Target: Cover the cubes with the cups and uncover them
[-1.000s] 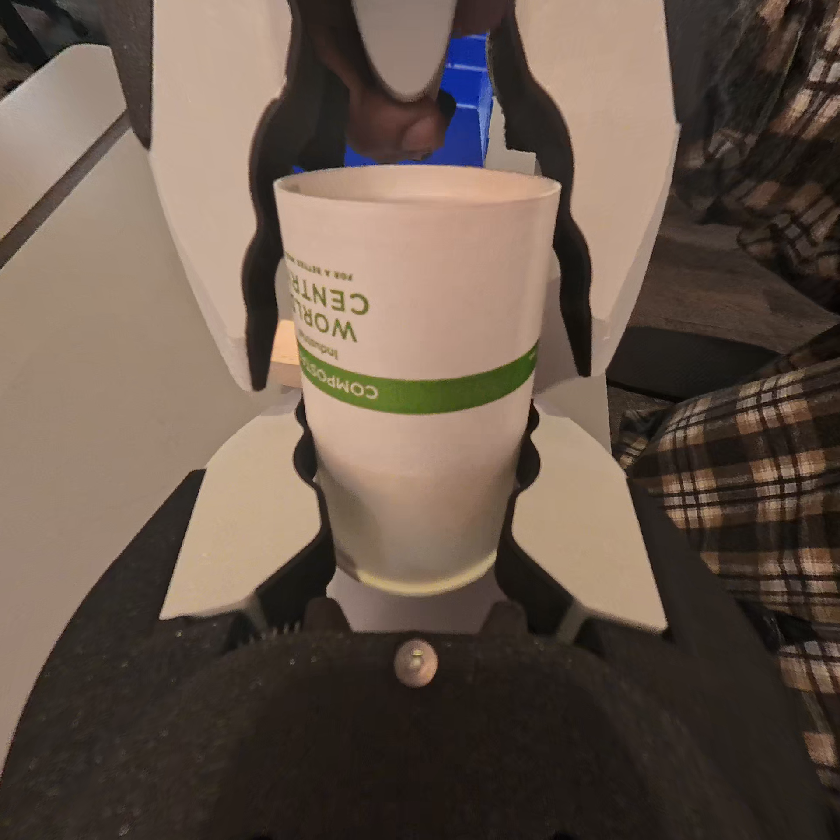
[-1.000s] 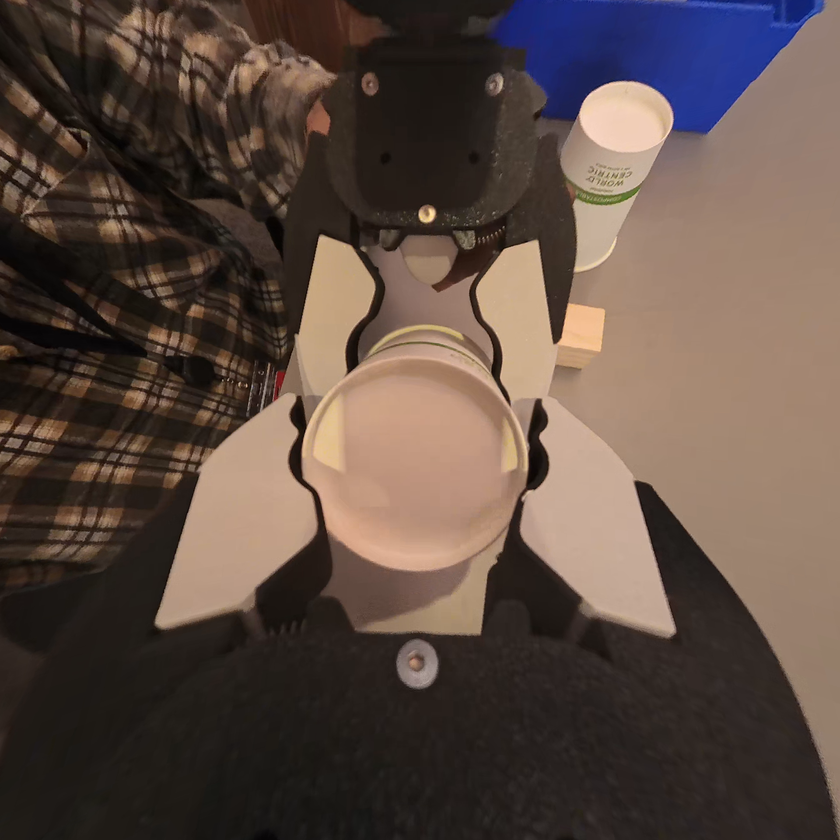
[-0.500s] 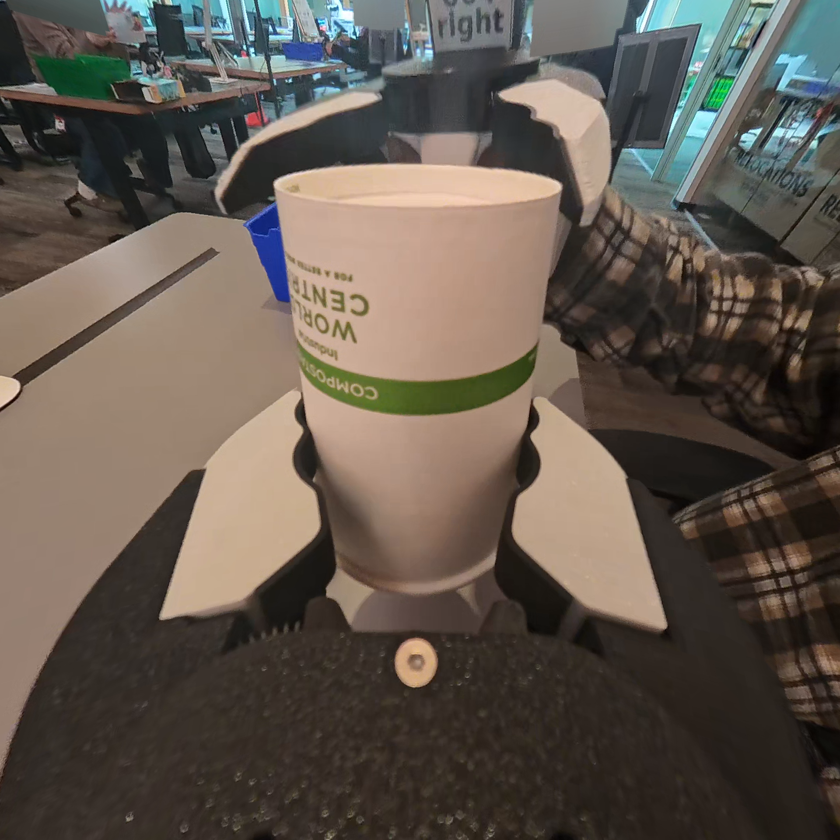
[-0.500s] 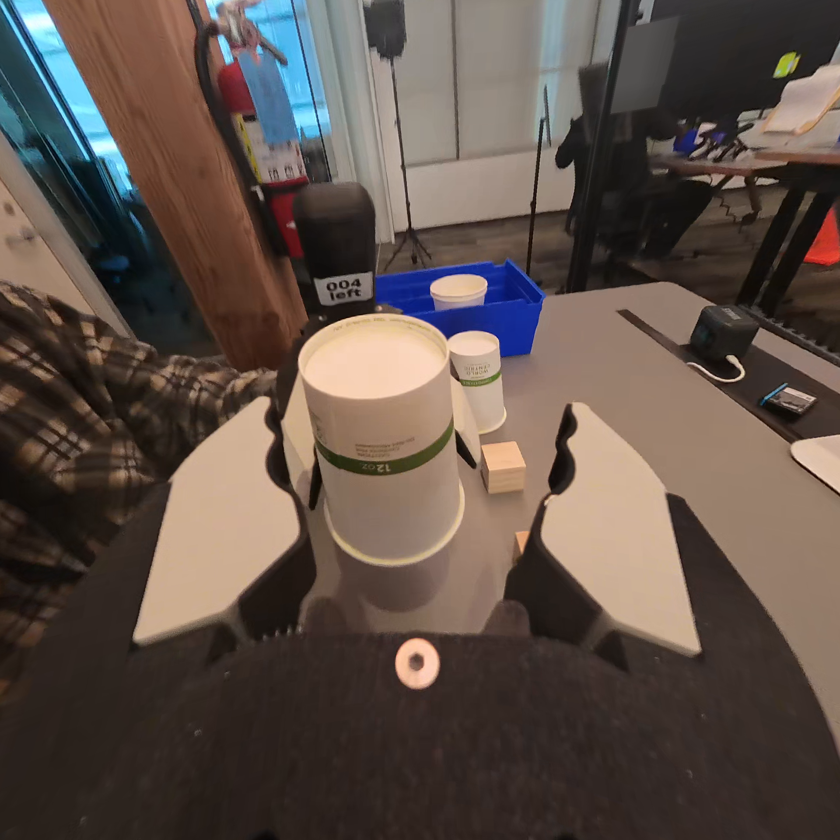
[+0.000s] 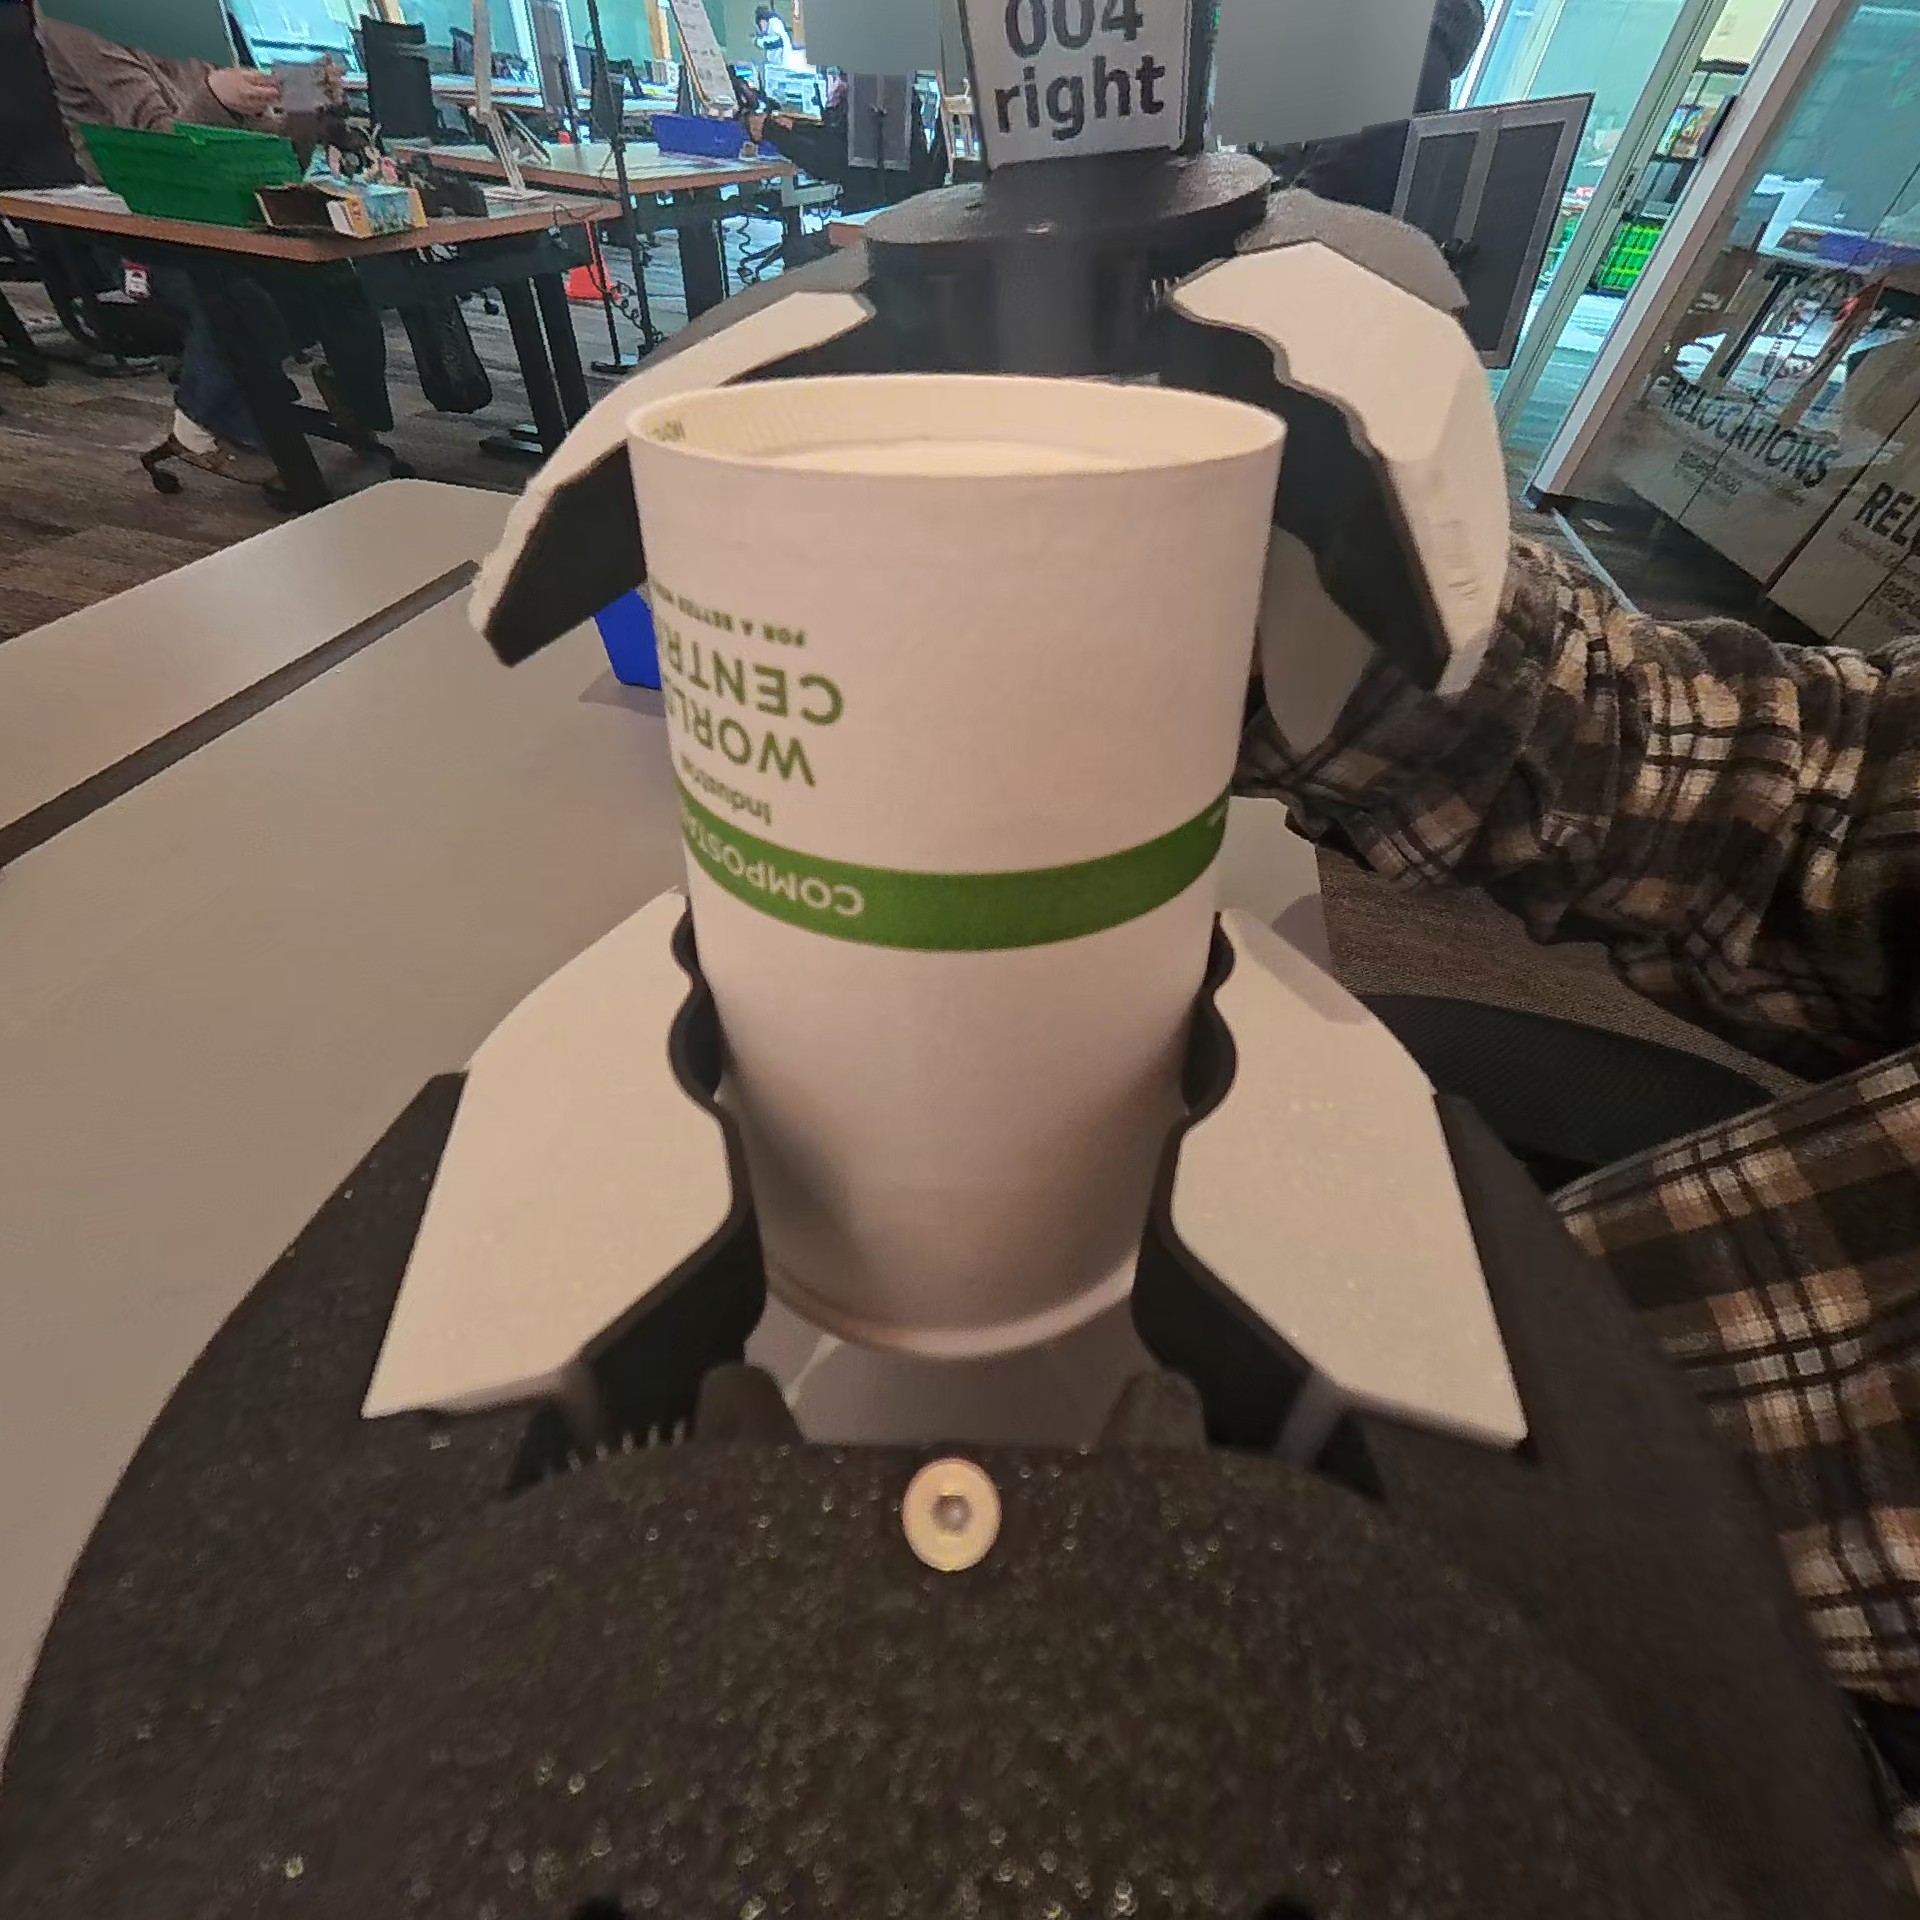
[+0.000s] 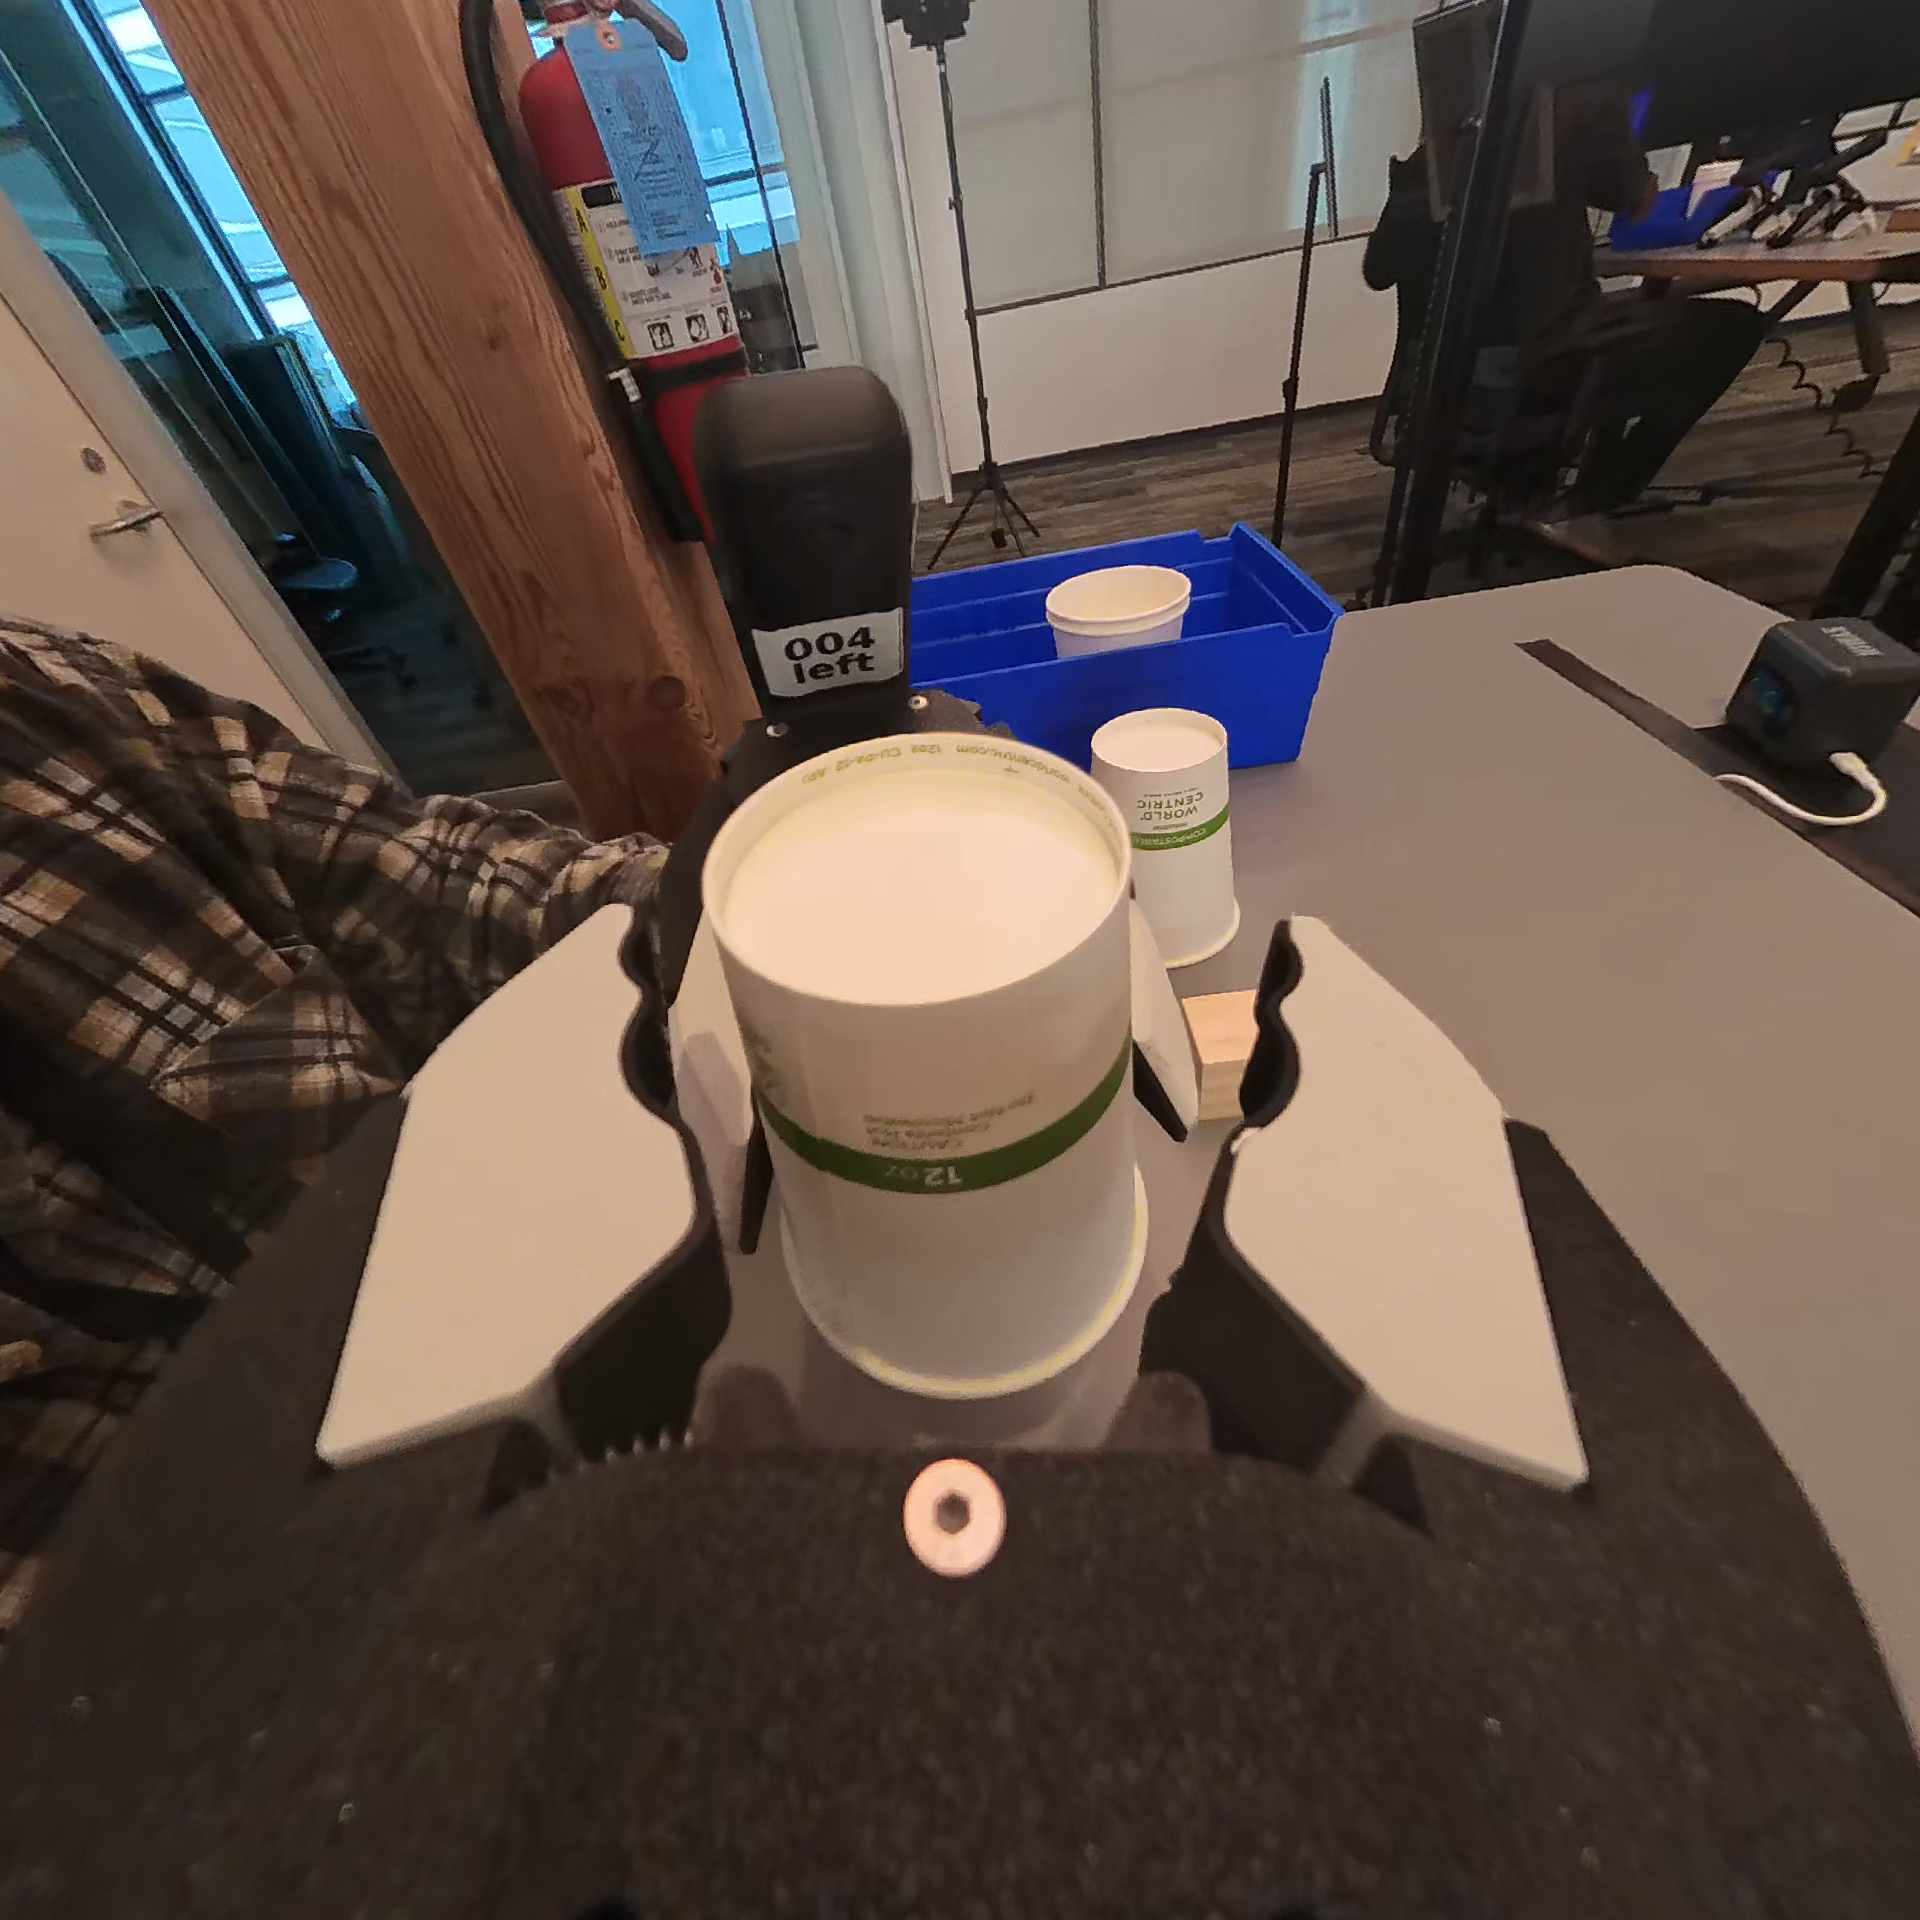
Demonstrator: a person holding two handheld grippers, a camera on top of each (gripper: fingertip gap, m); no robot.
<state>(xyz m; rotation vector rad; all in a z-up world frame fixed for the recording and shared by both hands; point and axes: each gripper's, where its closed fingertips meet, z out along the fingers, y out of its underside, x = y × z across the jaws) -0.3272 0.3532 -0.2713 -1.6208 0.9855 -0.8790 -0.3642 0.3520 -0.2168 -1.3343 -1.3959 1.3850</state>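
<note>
The cup (image 5: 951, 831) (white paper with a green band) stands upside down on the grey bench (image 5: 260, 935), its closed bottom uppermost, squarely between the two tools that face each other across it. The left tool (image 5: 951, 1039) lies level and low over the bench with its two pale fingers (image 5: 582, 1195) closed against the cup's lower sides, gripping it. In the right wrist view the same cup (image 6: 925, 1049) sits inside the right tool (image 6: 956, 1039), whose fingers (image 6: 1382, 1226) are spread wide and stand clear of the cup on both sides, holding nothing; a plaid sleeve (image 6: 208, 935) lies to the left. Three cups show in all: this one, a second inverted cup (image 6: 1169, 831) farther back on the bench, and a third, mouth up, in the blue bin (image 6: 1247, 686). One wooden cube (image 6: 1221, 1049) is in view, just beside the right tool's right finger and near the second cup.
</note>
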